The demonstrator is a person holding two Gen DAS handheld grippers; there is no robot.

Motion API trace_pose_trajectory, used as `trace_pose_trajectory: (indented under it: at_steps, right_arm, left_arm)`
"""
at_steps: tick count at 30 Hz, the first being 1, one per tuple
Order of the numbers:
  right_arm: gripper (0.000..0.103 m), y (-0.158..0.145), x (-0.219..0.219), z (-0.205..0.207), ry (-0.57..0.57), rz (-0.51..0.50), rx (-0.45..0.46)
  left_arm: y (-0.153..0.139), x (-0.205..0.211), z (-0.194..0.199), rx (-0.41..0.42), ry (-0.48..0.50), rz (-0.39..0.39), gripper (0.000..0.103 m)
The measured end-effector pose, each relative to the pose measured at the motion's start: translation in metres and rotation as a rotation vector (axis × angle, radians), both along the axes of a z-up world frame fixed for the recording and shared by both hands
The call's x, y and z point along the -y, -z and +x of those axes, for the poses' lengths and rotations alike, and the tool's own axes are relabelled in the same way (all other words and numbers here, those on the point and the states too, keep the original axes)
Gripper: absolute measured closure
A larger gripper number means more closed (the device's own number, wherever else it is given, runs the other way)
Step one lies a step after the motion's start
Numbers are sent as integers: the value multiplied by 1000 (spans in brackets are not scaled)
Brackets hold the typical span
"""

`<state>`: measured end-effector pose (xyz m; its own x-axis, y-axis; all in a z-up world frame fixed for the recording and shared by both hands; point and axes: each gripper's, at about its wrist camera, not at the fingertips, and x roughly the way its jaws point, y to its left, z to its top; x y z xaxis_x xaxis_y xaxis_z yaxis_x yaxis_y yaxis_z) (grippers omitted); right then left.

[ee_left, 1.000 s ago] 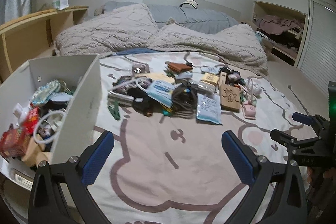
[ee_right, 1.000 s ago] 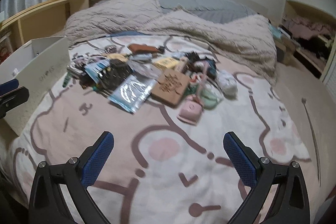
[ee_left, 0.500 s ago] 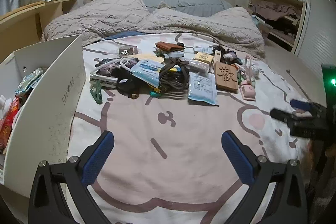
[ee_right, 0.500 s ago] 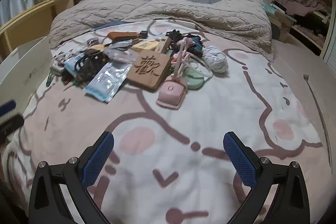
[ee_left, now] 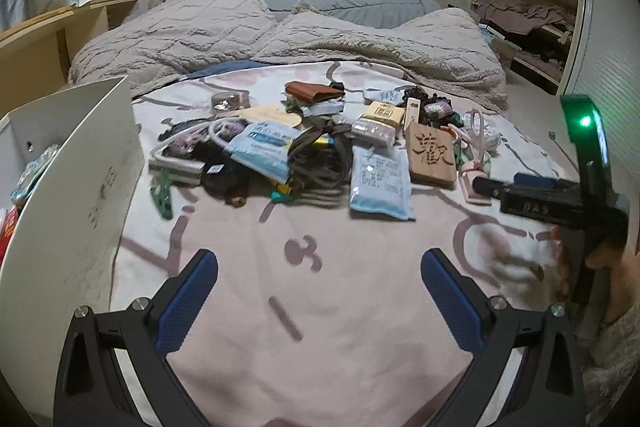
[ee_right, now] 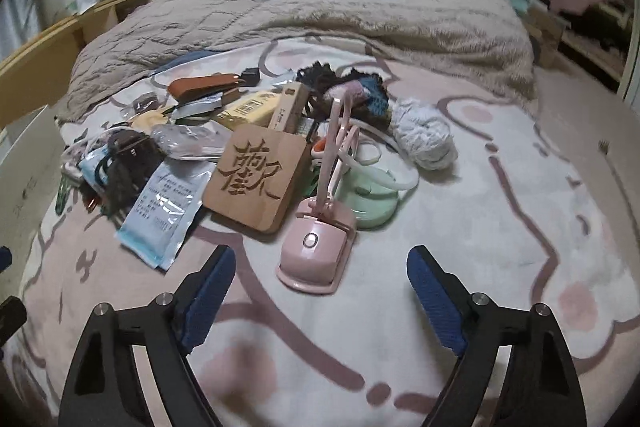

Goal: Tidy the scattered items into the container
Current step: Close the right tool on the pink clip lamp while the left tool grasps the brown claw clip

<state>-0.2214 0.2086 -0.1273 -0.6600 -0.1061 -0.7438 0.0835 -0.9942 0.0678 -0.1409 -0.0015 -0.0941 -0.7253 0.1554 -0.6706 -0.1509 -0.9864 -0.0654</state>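
A heap of small items lies on the pink patterned bed sheet: a wooden carved block (ee_right: 256, 179), a pink clip lamp (ee_right: 316, 247), a green round case (ee_right: 370, 201), a pale blue packet (ee_right: 164, 215) and a white yarn ball (ee_right: 424, 139). My right gripper (ee_right: 320, 279) hovers just short of the pink lamp, its jaws closing with nothing between them. In the left wrist view the white container (ee_left: 76, 187) stands at the left edge. My left gripper (ee_left: 318, 291) is open over bare sheet, short of the packet (ee_left: 380, 183) and block (ee_left: 432, 155). The right gripper (ee_left: 528, 193) shows there at right.
A beige knitted blanket (ee_left: 280, 31) and grey pillows are bunched at the far end of the bed. A wooden shelf (ee_left: 48, 39) runs along the left wall. An open closet (ee_left: 532, 27) is at the right. A fork (ee_right: 616, 167) lies near the sheet's right edge.
Both grippers have moved forward and down toward the heap. The right gripper's jaws have narrowed and the pink lamp now lies just ahead of them. The container has slid leftward in the left view.
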Motion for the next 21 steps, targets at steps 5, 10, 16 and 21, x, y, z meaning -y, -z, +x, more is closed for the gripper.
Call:
trace_pose_trajectory:
  at_steps: [5,10,16,21]
  right_arm:
    - [34,11,-3,-6,8,-16,37]
    - [50,18,-7,-13,8,-59,57]
    - [51,26,-5,-14,-16,-68,56]
    - [51,29,-11,-14,-19,-110,56]
  left_arm:
    - [2,-20,-20,2,26,-20,2]
    - [5,-39,-39,19,63,-50,4]
    - [16,-54,-66,85,107,-34,14]
    - [30,-65,-86,118,125,-40,19]
